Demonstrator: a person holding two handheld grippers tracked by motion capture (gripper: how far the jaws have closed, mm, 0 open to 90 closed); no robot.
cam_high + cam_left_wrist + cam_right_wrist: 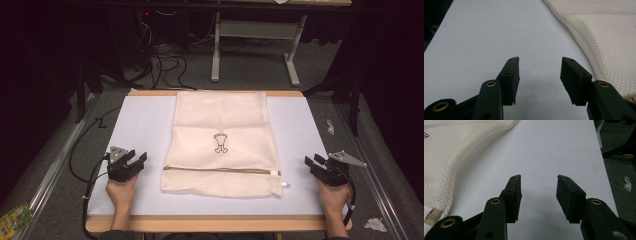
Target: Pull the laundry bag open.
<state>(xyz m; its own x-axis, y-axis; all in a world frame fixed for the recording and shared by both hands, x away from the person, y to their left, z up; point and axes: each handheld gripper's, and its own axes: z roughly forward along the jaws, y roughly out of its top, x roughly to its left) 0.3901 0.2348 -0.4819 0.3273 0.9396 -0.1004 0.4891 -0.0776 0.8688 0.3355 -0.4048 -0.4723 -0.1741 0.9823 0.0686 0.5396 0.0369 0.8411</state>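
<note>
Bag (222, 142), cream mesh laundry type, lies flat in the middle of the desk (140, 125), zipper (220, 170) running across near its front edge, small printed figure (220, 143) at its centre. Left hand-held gripper (134, 161) and right hand-held gripper (314, 163) sit either side of it, well apart from it, both with jaws spread and nothing between them. Looks like the start: approach not yet made. Next move likely calls for one gripper to pin the mesh near the zipper and the other to take the pull at the right end. Pull tab is tiny and hard to make out; whether the zipper is closed is unclear; the bag's contents, if any, are hidden.
</note>
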